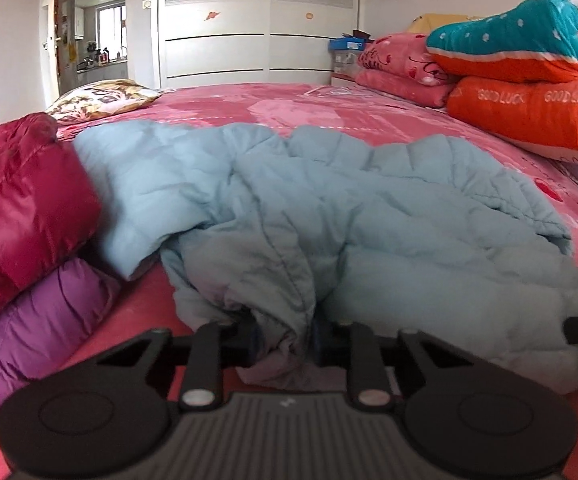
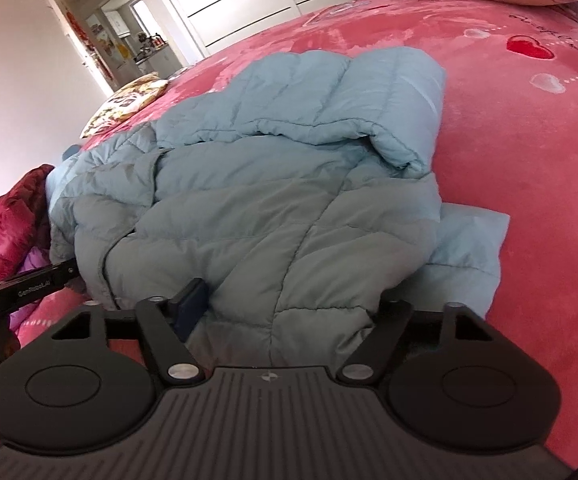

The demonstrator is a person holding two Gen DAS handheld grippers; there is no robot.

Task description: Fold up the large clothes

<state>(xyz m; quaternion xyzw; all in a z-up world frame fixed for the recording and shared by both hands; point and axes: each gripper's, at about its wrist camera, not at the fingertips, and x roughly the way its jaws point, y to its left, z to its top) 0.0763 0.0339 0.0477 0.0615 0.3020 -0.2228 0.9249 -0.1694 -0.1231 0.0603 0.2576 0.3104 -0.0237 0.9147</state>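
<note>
On the pink fleece bed cover (image 1: pixel 249 100), printed with red hearts, lies the pale blue quilted jacket (image 1: pixel 329 208), puffy and soft, with stitched channels and many wrinkles. It is spread crumpled across the near part of the bed, its hood-like upper part folded over toward the far side. Beside it, on my left, a glossy dark red down jacket (image 1: pixel 21 208) rests folded on a purple one (image 1: pixel 37 332).

My left gripper (image 1: pixel 283 338) points down toward the bed, and its jaws are clenched on a bunched fold of the blue jacket's near edge. My right gripper (image 2: pixel 289 304) also tilts downward; its jaws stand wide around a thick part of the hem, the fabric filling the gap between them, and the pads seem to press on it. Folded orange and teal quilts (image 1: pixel 529 80) are stacked far at the right.
</note>
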